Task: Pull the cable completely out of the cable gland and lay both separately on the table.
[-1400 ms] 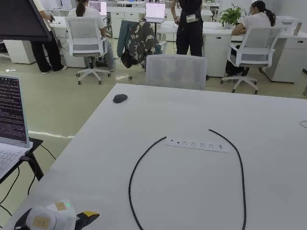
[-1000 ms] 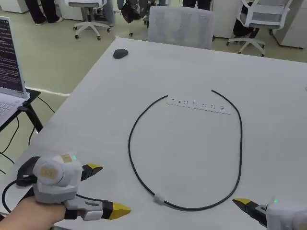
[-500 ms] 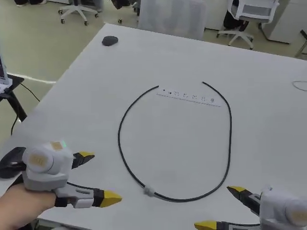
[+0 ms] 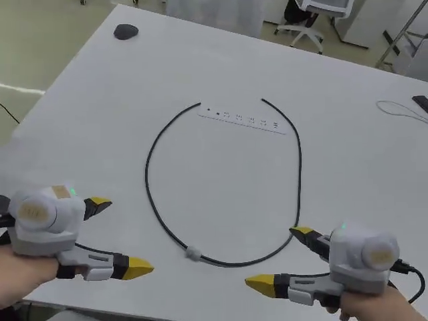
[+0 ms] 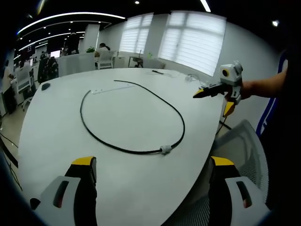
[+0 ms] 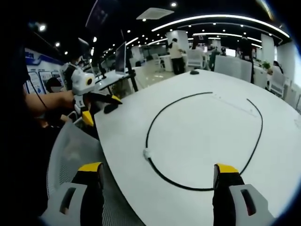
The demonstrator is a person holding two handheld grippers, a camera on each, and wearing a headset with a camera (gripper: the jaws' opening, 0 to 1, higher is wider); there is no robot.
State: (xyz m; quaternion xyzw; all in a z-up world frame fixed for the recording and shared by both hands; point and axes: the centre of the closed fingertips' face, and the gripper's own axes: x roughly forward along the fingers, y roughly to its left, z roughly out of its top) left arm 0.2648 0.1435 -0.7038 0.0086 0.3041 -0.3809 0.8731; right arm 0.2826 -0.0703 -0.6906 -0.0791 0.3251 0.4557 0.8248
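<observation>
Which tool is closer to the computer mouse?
Left. The left tool is at the near-left edge of the table, on the same side as the computer mouse; the right tool is near-right, farther across.

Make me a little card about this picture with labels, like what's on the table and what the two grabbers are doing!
table: white
cable: black, lying in a big open loop
cable gland: small, pale, threaded on the cable at the loop's near side
left gripper: fingers open, holding nothing
right gripper: fingers open, holding nothing
other things: power strip between the cable's ends, mouse at the far corner
</observation>
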